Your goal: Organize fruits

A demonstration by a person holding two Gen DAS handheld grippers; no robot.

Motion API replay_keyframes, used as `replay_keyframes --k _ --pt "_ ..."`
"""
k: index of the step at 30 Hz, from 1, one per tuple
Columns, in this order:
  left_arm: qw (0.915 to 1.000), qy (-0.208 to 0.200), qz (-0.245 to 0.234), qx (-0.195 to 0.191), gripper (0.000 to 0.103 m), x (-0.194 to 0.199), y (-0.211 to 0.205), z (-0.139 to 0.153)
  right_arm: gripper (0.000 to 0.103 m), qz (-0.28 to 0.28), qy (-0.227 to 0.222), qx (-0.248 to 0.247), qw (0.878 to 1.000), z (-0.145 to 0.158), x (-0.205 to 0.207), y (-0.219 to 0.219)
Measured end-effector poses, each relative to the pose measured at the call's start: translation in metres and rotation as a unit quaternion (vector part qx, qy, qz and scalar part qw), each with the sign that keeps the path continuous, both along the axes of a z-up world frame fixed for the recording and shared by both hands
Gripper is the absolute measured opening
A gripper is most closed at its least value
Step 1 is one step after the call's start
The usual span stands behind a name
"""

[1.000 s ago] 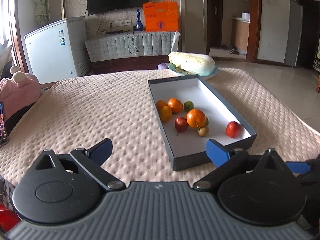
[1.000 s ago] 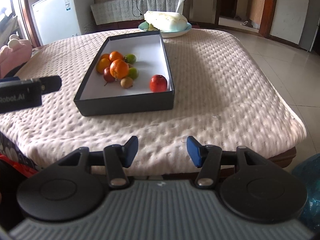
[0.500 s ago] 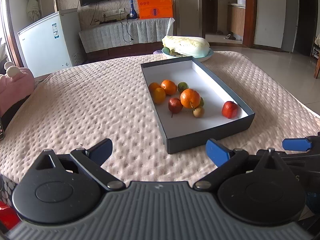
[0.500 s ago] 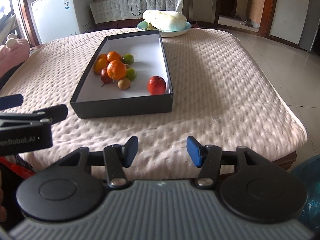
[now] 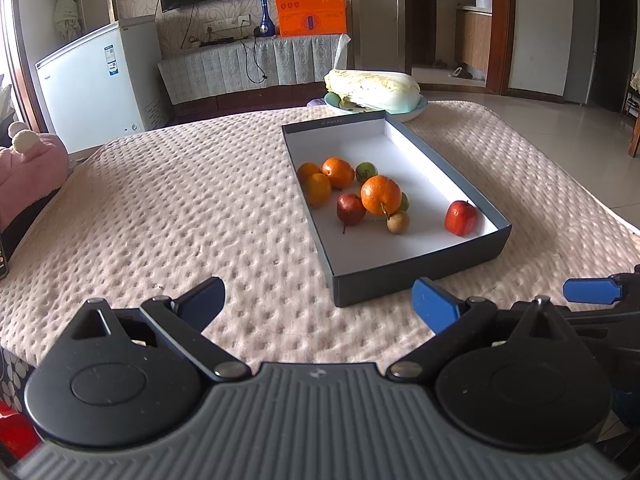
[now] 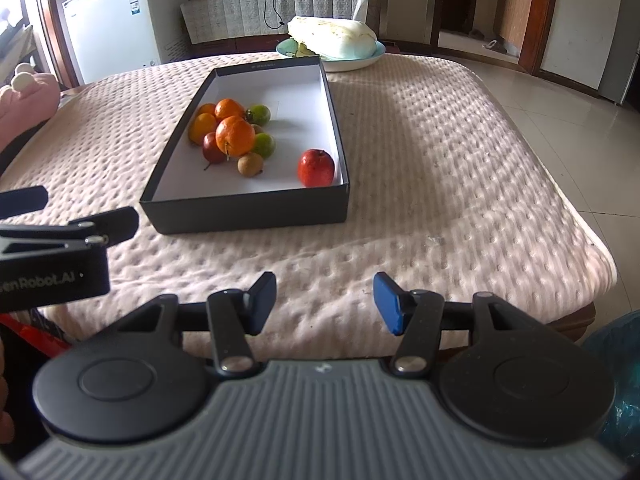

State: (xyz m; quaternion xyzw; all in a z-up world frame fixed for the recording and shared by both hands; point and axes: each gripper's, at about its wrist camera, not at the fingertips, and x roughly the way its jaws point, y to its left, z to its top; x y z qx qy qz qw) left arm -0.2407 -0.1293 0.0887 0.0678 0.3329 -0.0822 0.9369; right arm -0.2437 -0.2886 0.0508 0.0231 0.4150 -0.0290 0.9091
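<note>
A dark shallow box [image 5: 420,276] [image 6: 244,214] with a white floor lies on the pink quilted table. Inside it sit several fruits: oranges [image 5: 380,195] [image 6: 235,135], a dark red fruit [image 5: 350,208], green ones [image 6: 259,114], a small brown one [image 6: 250,164] and a red apple [image 5: 461,218] [image 6: 315,167] alone by the right wall. My left gripper [image 5: 318,302] is open and empty, short of the box's near left corner. My right gripper [image 6: 325,303] is open and empty over the table's front edge, well short of the box.
A plate with a napa cabbage [image 5: 374,90] [image 6: 334,38] stands just behind the box. A pink plush toy [image 5: 28,176] lies at the table's left edge. Beyond are a white freezer [image 5: 96,88] and an orange carton [image 5: 310,10]. Tiled floor lies to the right.
The left gripper has tilted and shifted a little, so the box sits higher and farther in its view, and it now reaches further into the right wrist view. The right gripper has stayed still.
</note>
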Motion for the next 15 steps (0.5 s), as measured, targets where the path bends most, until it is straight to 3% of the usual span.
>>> replay_keyframes --k 15 --pt "0.9999 -0.01 -0.003 -0.004 0.098 -0.0022 0.0003 0.0026 0.056 -0.001 -0.003 0.002 1.0 0.001 -0.0008 -0.001"
